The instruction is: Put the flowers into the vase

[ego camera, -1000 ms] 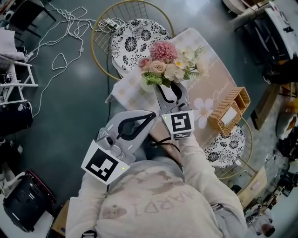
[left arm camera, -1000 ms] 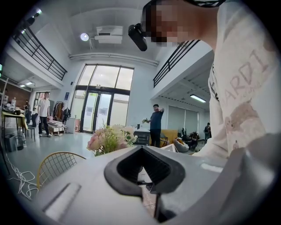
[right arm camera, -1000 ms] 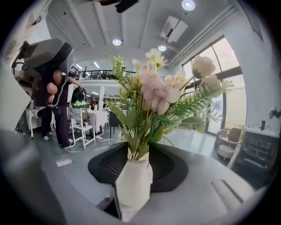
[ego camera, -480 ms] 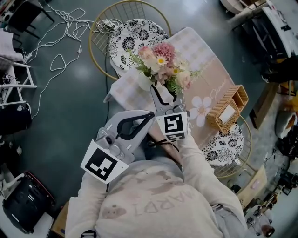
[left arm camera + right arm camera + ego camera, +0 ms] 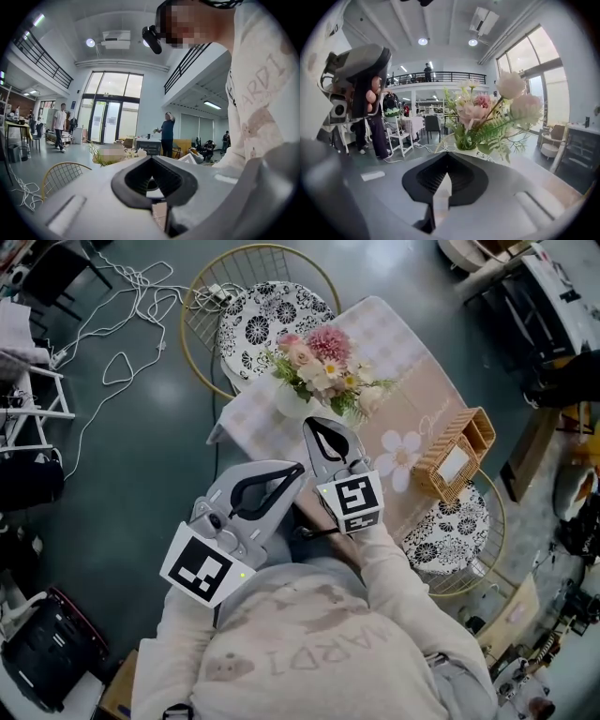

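Head view | flowers (image 5: 323, 367) in vase (image 5: 291, 402) | left hand-held gripper (image 5: 298, 469) closed, empty | right hand-held gripper (image 5: 313, 425) closed, empty | shirt (image 5: 269, 75) reads "ARDI"

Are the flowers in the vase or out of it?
In: the flowers stand upright in the white vase, and the right gripper, jaws together, holds nothing.

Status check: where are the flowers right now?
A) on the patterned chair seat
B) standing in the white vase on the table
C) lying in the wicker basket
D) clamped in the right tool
B: the flowers stand upright in the vase on the table, while the right tool sits short of them, its jaws together with nothing between them.
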Tool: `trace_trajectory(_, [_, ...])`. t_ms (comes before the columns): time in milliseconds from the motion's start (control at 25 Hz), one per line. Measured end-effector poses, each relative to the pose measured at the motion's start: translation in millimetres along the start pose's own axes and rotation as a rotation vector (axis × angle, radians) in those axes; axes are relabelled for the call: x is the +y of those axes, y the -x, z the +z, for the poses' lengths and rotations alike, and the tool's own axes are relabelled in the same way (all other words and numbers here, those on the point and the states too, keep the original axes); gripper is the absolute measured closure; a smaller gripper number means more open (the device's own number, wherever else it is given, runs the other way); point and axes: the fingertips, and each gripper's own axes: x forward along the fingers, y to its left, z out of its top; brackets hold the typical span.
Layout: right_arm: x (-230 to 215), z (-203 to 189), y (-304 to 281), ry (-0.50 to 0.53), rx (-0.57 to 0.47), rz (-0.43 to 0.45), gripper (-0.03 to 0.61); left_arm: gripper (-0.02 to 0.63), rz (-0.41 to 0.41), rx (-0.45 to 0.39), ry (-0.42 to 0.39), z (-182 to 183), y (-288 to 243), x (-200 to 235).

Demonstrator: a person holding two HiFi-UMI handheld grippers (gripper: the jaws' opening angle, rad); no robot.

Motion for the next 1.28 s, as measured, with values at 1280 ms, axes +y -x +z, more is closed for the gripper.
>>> trace_trajectory(1280, [124, 101, 264, 0.042, -0.375, 0.287, 0.554, 0.614, 0.126, -0.13, -0.098, 38, 63, -153])
